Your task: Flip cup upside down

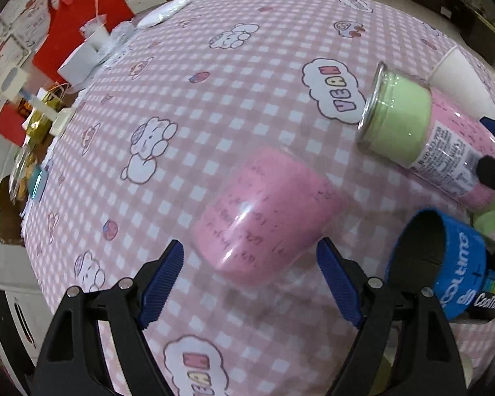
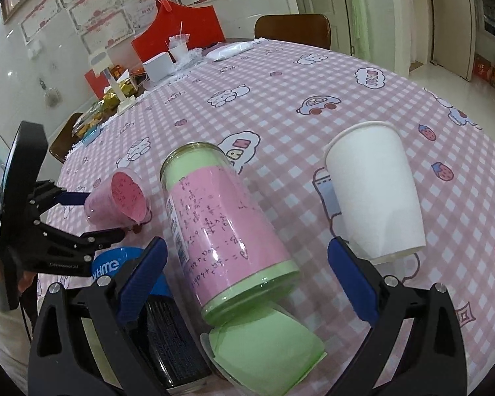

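A small clear cup lined with pink paper (image 1: 267, 214) lies tilted on the pink checked tablecloth (image 1: 247, 66), just ahead of my open left gripper (image 1: 250, 274), between its blue fingertips but apart from them. In the right wrist view the same cup (image 2: 118, 203) leans with its mouth toward the camera, beside the left gripper's fingers (image 2: 72, 198). My right gripper (image 2: 247, 270) is open around a tall clear cup with pink and green paper (image 2: 224, 227), which is tilted. I cannot tell if its pads touch it.
A white paper cup (image 2: 376, 194) stands upright to the right. A green-lined cup (image 2: 267, 349) lies under the tall one. A blue and black cylinder (image 1: 445, 264) lies near the front. Boxes, a red bag (image 2: 181, 29) and clutter sit at the far edge.
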`<state>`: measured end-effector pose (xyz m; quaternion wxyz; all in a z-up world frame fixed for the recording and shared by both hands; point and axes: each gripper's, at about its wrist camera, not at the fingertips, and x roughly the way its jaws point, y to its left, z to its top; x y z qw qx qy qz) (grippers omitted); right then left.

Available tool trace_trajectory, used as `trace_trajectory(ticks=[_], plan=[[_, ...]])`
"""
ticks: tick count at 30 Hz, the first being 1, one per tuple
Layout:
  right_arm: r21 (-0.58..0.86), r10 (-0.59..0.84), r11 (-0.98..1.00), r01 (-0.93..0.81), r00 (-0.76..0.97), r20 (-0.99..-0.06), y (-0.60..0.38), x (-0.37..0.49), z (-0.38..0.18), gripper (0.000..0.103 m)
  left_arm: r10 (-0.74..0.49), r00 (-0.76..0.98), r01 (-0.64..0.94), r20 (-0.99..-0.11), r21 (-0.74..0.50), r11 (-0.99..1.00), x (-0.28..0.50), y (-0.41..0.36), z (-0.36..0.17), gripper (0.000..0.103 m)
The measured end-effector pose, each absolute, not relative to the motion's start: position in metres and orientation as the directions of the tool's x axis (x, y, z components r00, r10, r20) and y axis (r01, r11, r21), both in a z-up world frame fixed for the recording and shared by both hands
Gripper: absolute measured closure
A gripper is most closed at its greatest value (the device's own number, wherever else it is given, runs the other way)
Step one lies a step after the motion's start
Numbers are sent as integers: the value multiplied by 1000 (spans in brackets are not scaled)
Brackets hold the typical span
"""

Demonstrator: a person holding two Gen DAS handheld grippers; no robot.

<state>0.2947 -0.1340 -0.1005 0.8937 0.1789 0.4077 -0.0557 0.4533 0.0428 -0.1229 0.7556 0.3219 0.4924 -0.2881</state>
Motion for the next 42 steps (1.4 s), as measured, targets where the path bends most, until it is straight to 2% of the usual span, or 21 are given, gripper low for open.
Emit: trace_trajectory(ticks=[9, 11, 16, 20, 23, 33, 42], plan=[[279, 58, 929, 243, 649, -759, -136, 297, -104, 9, -182, 345, 746, -921, 152, 648, 470, 31, -130, 22], [286, 66, 927, 241, 646, -760, -136, 297, -105, 9, -149, 366, 716, -919, 176, 675, 474, 31, -133, 31], [292, 82, 931, 221, 652, -754, -136, 295, -105, 9, -118, 434, 654, -893, 222, 724, 465, 37, -126, 36], [315, 108, 929, 193, 674, -731, -135, 290, -99, 9, -111, 447, 608, -888, 210, 766, 460, 43, -114, 39], [328, 108, 926, 188, 699, -707, -136, 285, -94, 9, -137, 448, 576, -883, 169, 800, 455, 49, -101, 40], [357, 132, 917, 179, 708, -693, -142, 284, -93, 9, -93, 458, 497, -884, 168, 851, 439, 55, -105, 41], [392, 165, 909, 142, 742, -650, -146, 265, -77, 9, -107, 522, 367, -846, 110, 924, 417, 68, -66, 42]])
